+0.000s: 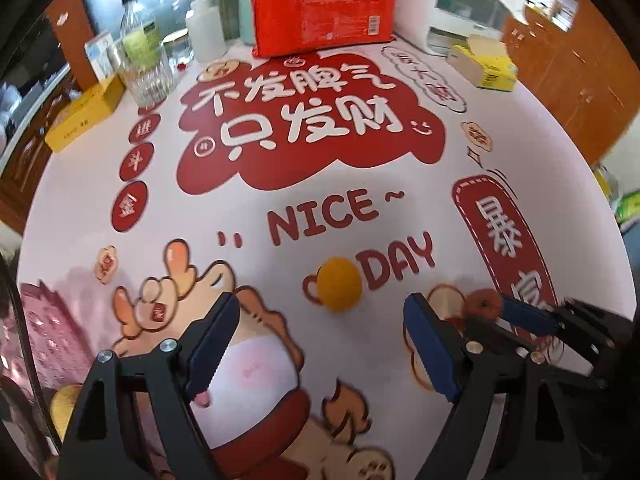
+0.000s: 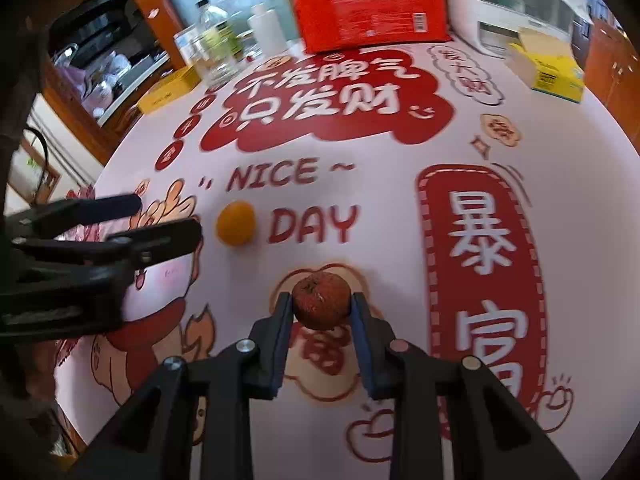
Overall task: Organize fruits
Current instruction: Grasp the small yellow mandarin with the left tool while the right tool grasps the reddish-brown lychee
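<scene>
The right gripper (image 2: 322,308) is clamped on a small, wrinkled reddish-brown fruit (image 2: 321,300), one blue pad pressing each side, just over the printed tablecloth (image 2: 380,208) towards its near edge. From the left wrist view the same fruit (image 1: 484,303) shows pinched between those blue pads off to the right. The left gripper (image 1: 320,344) stands wide with nothing between its jaws, tilted down over the cartoon print at the near edge; just beyond its tips an orange fruit (image 1: 340,284) sits alone on the cloth beside the word "DAY", apart from both grippers. Along the far edge stand a red package (image 1: 324,8), a white plastic bottle (image 1: 206,32) and a ribbed glass (image 1: 146,74) in front of a clear bottle. A yellow box (image 1: 82,114) lies at the far left corner and a tissue box (image 1: 486,62) at the far right corner.
</scene>
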